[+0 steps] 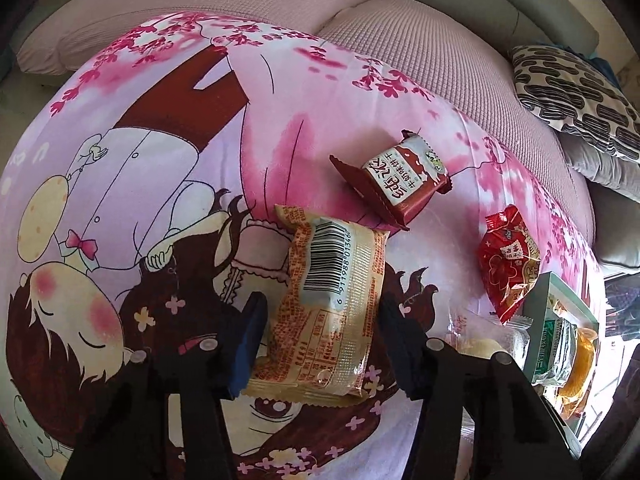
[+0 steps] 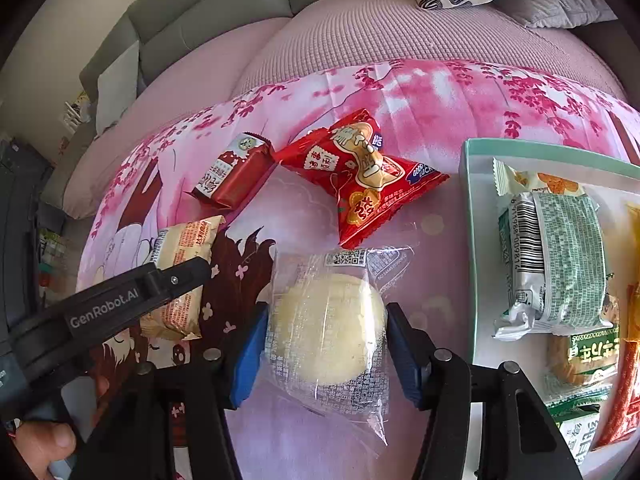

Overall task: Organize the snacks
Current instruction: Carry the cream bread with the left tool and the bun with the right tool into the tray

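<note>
Already each gripper straddles its own snack on the pink sheet (image 1: pixel 304 92). The left gripper (image 1: pixel 320 344) has its jaws closed onto the sides of the tan packet (image 1: pixel 332 300), whose long axis runs straight ahead between the fingers. The right gripper (image 2: pixel 326 354) pinches the clear-wrapped round cake (image 2: pixel 328 328) likewise (pads meeting its flanks). The tray (image 2: pixel 474 248) lies just right of the cake, so the right hand is nearer.
</note>
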The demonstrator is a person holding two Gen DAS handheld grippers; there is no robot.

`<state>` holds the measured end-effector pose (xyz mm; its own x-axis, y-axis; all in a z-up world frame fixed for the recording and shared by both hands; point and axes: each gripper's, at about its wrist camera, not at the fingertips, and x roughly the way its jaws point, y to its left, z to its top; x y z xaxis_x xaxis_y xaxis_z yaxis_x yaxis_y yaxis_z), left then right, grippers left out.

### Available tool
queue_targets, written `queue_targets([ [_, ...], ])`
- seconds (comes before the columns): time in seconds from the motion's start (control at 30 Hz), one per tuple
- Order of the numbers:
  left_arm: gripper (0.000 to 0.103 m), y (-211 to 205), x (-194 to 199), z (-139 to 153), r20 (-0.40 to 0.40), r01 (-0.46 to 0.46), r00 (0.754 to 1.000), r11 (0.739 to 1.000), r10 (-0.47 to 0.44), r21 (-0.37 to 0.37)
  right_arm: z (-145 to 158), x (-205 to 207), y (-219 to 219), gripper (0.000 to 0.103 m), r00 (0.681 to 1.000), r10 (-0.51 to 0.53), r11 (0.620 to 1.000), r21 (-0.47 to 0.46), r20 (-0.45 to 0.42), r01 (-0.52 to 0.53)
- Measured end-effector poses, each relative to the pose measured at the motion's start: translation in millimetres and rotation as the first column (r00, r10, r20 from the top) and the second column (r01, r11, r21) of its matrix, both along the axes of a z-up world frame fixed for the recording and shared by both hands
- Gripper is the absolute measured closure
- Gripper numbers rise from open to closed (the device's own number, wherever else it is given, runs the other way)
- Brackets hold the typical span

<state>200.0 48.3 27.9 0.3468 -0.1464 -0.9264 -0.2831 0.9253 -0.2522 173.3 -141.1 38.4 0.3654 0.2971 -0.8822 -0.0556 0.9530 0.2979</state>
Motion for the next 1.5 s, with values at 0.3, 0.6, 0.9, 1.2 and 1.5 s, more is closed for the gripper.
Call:
queue_targets([
  [0.3, 0.063, 4, -16, 10, 0.036, -0.038, 0.999, 0.999, 0.038, -0.006, 15, -21, -20, 0.045, 1.0, -0.013, 1.0, 0.028, 0.029, 0.012],
  [0.6, 0.063, -11, -31, 44, 0.11, -0.039, 0.993, 0.999, 0.038, 0.009, 42, -43, -40, 0.045, 0.996, -0.026, 0.997, 0.075, 0.088, 0.019],
  [0.9, 0.063, -53, -39, 74, 0.176, 0.028, 0.984, 0.998, -0.036, 0.048, 70, -62, -94, 0.045, 0.981, -0.121, 0.991, 0.067, 0.153, 0.112],
  [1.2, 0.063, -147, -48, 94, 0.215, 0.243, 0.941, 0.964, -0.262, 0.111, 82, -71, -192, 0.045, 0.921, -0.344, 0.937, 0.013, 0.183, 0.348],
  [1.5, 0.063, -236, -60, 88, 0.192, 0.454, 0.858, 0.878, -0.476, 0.151, 83, -83, -257, 0.045, 0.857, -0.479, 0.874, 0.011, 0.191, 0.486],
])
